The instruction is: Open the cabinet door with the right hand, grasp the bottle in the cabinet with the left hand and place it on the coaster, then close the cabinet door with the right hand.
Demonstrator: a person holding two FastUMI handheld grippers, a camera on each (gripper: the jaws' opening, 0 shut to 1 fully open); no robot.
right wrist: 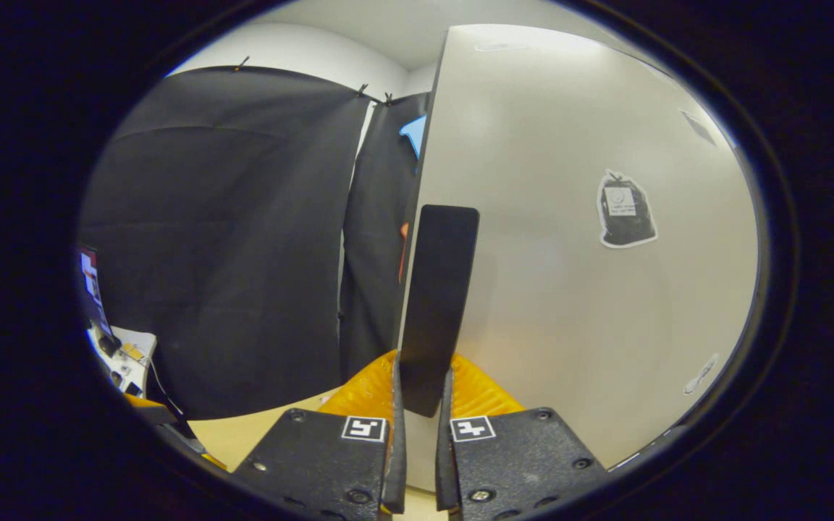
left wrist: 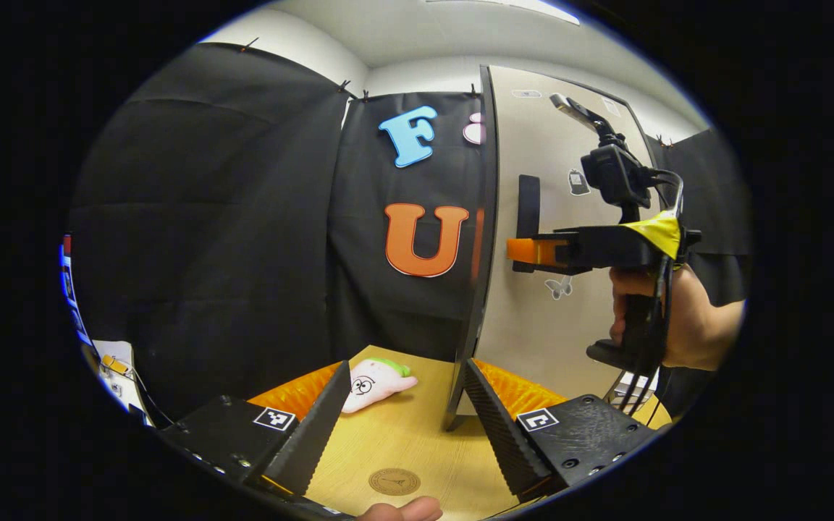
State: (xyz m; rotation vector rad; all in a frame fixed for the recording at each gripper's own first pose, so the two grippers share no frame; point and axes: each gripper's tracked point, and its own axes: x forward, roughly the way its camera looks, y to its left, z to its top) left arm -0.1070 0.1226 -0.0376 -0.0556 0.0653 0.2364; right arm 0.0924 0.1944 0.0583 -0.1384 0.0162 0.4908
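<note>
So the cabinet door [right wrist: 569,239] is what takes up most of the right half of the right gripper view, a big pale panel with a small dark sticker [right wrist: 625,210] stuck on at the upper right. Its dark upright handle [right wrist: 437,311] is seen at centre frame, and the right gripper [right wrist: 420,434] is clenched on the handle's lower end from both sides at the bottom of the frame.

In the left gripper view the same door [left wrist: 533,239] is seen edge-on, right of centre, with the right gripper [left wrist: 529,251] held at the handle [left wrist: 528,217] by a hand [left wrist: 677,318] at the right edge.

The wooden worktop [left wrist: 417,434] is spread along the bottom. The left gripper [left wrist: 402,427] is held released over it, jaws wide apart. The round coaster [left wrist: 394,481] lies between its fingers at bottom centre, and a small pink plush toy [left wrist: 377,382] is lying farther back, just beside the left finger's tip. The bottle can't be made out.
</note>
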